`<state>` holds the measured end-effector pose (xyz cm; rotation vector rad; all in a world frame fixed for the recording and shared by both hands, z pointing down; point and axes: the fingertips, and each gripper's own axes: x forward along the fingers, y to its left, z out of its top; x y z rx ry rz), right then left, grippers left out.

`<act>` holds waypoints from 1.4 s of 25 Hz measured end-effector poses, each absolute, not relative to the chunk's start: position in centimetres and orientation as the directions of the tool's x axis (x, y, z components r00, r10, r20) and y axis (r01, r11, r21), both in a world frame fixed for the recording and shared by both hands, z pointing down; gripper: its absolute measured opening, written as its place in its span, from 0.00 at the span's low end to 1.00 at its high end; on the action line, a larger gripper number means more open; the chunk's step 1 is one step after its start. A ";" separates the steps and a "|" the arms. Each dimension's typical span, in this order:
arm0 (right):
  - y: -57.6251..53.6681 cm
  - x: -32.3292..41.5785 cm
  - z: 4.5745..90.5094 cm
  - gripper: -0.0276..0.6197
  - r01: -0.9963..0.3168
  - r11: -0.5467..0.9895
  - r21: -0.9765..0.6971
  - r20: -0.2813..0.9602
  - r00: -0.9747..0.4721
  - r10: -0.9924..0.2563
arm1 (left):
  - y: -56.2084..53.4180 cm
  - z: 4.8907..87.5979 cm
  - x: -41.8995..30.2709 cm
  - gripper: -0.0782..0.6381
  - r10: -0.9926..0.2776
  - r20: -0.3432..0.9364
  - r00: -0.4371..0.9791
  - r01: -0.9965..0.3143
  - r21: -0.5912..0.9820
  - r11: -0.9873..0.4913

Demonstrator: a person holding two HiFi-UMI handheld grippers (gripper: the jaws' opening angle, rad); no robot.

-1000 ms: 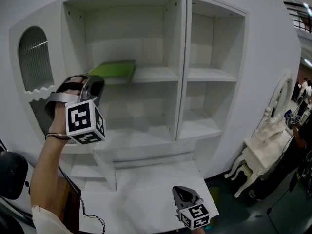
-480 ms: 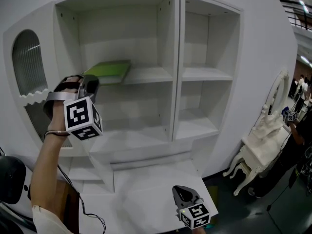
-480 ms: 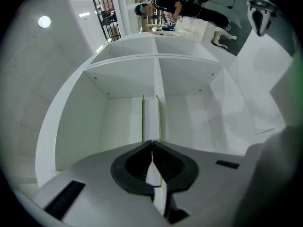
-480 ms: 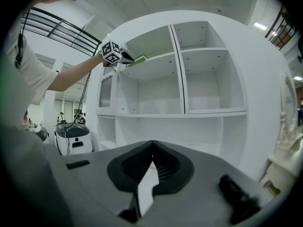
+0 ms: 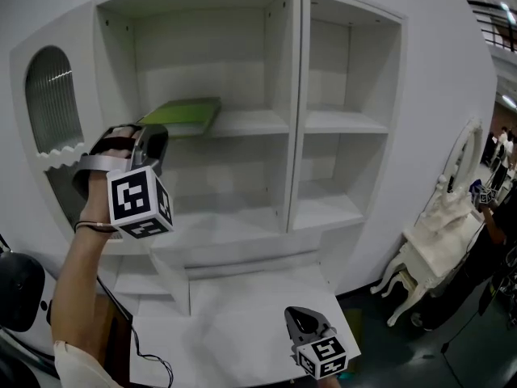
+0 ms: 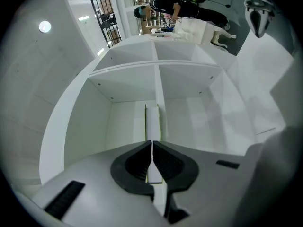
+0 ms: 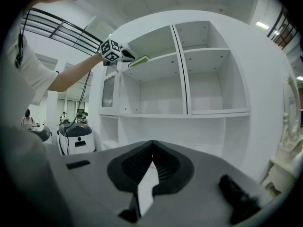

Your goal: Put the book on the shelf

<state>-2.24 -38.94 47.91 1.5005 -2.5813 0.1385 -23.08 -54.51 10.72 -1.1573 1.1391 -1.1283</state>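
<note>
Green flat book (image 5: 182, 117) lies on the middle board of the white shelf unit (image 5: 295, 95), in its left bay, at the board's front edge. The left gripper (image 5: 153, 140) is raised just before the book, jaws pressed together and empty. The right gripper (image 5: 303, 322) is low, over the unit's pale bottom ledge (image 5: 234, 322), its jaws likewise closed on nothing. A carved white table (image 5: 440, 233) stands right of the unit on dark floor.

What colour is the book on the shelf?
The book is green; head view shows it best.
</note>
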 end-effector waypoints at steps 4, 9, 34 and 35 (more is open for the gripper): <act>-38.3 -2.0 47.6 0.06 -0.860 0.510 0.000 0.177 -0.502 -0.846 | -53.2 10.7 -22.7 0.13 -0.995 -0.062 0.078 0.052 -0.996 0.066; -37.1 -1.6 47.2 0.06 -0.843 0.538 0.005 0.176 -0.529 -0.830 | -51.4 11.5 -22.4 0.13 -0.996 -0.054 0.068 0.021 -0.998 0.056; -30.3 -0.5 49.8 0.06 -0.698 0.716 -0.002 0.187 -0.704 -0.685 | -40.3 37.9 -20.1 0.12 -0.939 0.324 0.116 -0.436 -0.833 -0.341; -29.9 -0.6 50.3 0.06 -0.687 0.726 -0.002 0.190 -0.714 -0.674 | -39.7 39.4 -20.4 0.12 -0.931 0.347 0.115 -0.462 -0.811 -0.359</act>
